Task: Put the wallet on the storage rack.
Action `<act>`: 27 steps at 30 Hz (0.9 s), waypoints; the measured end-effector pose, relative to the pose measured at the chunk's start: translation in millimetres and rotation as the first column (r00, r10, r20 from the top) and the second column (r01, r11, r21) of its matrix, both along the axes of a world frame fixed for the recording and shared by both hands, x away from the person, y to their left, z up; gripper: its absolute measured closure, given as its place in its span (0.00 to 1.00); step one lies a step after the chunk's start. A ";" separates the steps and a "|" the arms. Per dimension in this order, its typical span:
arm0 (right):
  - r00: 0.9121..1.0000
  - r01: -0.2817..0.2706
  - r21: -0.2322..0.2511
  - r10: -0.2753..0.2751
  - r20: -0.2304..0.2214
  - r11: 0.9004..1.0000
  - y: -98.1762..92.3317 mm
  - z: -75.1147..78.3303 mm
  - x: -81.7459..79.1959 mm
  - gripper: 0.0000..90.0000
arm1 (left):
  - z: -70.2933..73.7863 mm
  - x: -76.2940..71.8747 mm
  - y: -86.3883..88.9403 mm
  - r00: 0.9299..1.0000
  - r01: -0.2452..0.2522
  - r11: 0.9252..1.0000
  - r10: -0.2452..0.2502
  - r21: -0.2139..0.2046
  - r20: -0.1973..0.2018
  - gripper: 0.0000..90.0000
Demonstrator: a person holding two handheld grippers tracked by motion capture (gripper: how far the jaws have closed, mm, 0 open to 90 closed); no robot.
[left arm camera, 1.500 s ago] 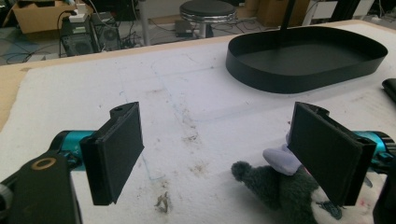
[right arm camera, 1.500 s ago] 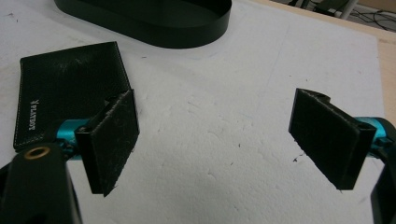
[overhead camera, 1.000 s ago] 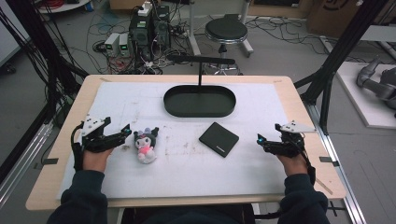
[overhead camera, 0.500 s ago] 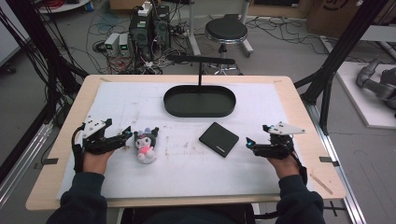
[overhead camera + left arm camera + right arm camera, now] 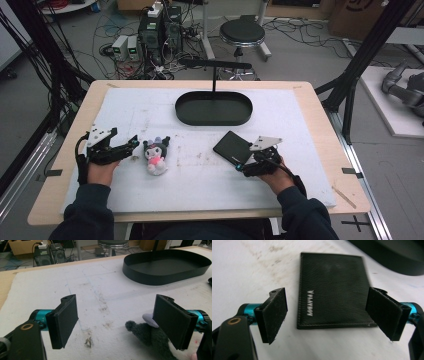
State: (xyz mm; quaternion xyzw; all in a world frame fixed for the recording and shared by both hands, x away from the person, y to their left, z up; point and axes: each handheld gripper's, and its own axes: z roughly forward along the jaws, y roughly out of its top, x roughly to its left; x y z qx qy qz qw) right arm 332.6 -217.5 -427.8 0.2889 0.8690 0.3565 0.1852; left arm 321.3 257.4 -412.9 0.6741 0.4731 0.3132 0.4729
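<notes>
item: flat black textured leather wallet, on the white foam mat below the black oval tray. right gripper: jaws spread, straddling its near edge, nothing clamped. left gripper: jaws spread, beside the small plush toy. step: approach. next: advance, pinch the wallet.

A black oval tray sits on the white mat toward the far side of the wooden counter, with a thin black T-shaped stand rising at its far rim. Beyond the counter, a round stool, computer boxes and tangled cables occupy the floor.
</notes>
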 end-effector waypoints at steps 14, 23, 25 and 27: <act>1.000 -0.008 -0.135 0.011 0.026 0.991 13.6 -10.2 7.6 0.53 | -2.2 0.5 3.5 0.999 -0.027 1.000 0.027 -0.005 -0.022 0.23; 0.992 -0.051 -0.162 0.068 0.103 0.985 16.6 1.2 -1.5 0.87 | -0.3 -0.6 3.7 1.000 -0.011 1.000 0.011 -0.013 0.007 0.23; 0.992 -0.043 -0.136 0.059 0.116 0.990 14.5 5.4 -2.8 0.89 | -0.2 -0.6 3.7 1.000 -0.009 1.000 0.010 -0.013 0.008 0.23; 0.993 -0.035 -0.089 0.045 0.111 0.995 10.2 10.0 -3.0 0.90 | -0.3 -0.7 4.1 1.000 -0.012 1.000 0.012 -0.016 0.011 0.23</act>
